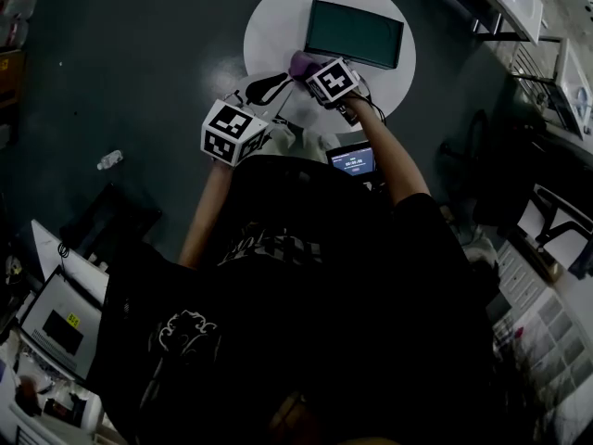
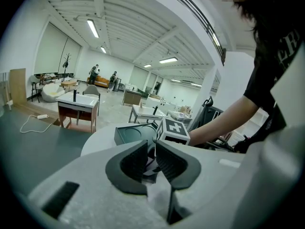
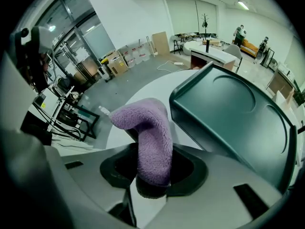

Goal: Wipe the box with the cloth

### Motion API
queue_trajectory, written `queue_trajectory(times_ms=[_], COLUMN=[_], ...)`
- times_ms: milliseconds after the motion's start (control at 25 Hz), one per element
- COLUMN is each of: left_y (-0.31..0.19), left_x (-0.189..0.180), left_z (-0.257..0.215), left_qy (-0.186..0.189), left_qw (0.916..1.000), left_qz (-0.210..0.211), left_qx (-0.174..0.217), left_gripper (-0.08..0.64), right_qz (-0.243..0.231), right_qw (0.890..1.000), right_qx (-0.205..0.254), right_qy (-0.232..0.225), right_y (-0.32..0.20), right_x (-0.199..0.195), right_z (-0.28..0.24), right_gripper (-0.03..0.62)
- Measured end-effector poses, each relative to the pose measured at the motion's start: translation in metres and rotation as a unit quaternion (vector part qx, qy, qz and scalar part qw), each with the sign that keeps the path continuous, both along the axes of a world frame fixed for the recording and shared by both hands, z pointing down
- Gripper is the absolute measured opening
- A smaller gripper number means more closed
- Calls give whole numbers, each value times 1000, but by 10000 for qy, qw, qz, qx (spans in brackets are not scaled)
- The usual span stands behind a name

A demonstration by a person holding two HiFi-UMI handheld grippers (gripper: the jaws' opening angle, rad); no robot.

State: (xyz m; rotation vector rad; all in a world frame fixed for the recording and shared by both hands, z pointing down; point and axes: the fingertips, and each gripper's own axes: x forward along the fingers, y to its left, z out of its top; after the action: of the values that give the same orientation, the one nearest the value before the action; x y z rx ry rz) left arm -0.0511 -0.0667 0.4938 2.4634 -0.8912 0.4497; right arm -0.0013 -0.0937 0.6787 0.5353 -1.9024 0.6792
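A dark green box (image 1: 355, 33) lies flat on the round white table (image 1: 269, 26), on its far side. My right gripper (image 1: 310, 70) is at the box's near left corner, shut on a purple cloth (image 1: 301, 62). In the right gripper view the cloth (image 3: 150, 132) stands up out of the jaws of the right gripper (image 3: 153, 168) and folds over to the left, just short of the box (image 3: 233, 123). My left gripper (image 1: 269, 87) hovers at the table's near edge, left of the right one. Its pads (image 2: 164, 159) are nearly together with nothing between them.
A small lit screen (image 1: 353, 160) sits below the table's near edge by the person's right arm. A plastic bottle (image 1: 109, 159) lies on the dark floor at left. Shelving and chairs (image 1: 547, 109) crowd the right side. Equipment and papers (image 1: 60, 323) fill the lower left.
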Motion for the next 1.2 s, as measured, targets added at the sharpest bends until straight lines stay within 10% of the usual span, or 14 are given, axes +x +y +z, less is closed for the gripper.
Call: queue_trajectory(times_ms=[1200], left_y=[-11], left_x=[110], left_z=[4], left_qy=[34], left_qw=[9964], left_qz=[842], left_qx=[-24], left_gripper=[46], right_qz=[797], right_qw=[9962], right_qx=[-316], right_qy=[148], right_y=[7], right_x=[182], right_z=[-2], right_gripper=[138])
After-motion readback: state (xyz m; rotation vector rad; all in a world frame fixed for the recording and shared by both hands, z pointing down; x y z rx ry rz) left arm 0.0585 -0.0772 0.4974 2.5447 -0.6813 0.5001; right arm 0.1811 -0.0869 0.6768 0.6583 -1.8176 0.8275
